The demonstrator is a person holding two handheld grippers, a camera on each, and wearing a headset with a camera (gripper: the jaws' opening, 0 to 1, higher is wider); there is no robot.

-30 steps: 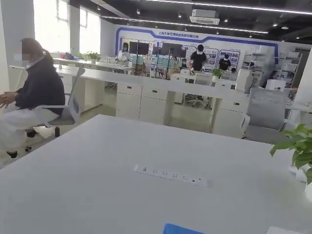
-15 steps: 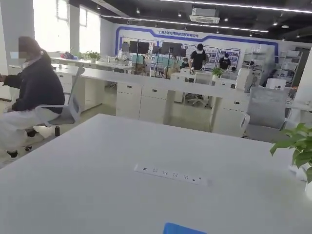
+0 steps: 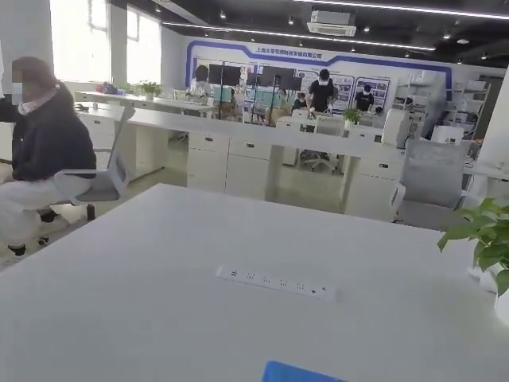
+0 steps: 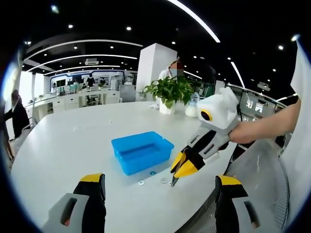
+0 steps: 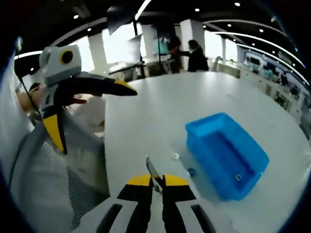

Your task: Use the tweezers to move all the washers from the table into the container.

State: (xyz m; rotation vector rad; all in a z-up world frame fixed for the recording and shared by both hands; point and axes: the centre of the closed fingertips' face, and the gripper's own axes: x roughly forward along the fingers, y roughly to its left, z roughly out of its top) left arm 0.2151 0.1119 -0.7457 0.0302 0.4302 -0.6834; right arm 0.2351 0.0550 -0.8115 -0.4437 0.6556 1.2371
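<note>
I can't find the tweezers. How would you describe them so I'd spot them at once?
Start at the white table and its blue container. Beside the container, the right gripper has its yellow-tipped jaws pinched together. The tweezers are the thin silvery blade sticking out between them, long and pointed where the nearby washers are tiny rings.

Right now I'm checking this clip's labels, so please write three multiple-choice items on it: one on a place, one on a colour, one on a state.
1. Where do the loose washers lie? A) on the table beside the container B) balanced on its rim C) piled far from it
2. What colour is the container? A) red B) blue C) green
3. The right gripper is: A) wide open B) shut on the tweezers C) shut on nothing
Key: 1 A, they lie by its wall; 2 B, plainly blue; 3 B, its jaws pinch the tweezers.
</note>
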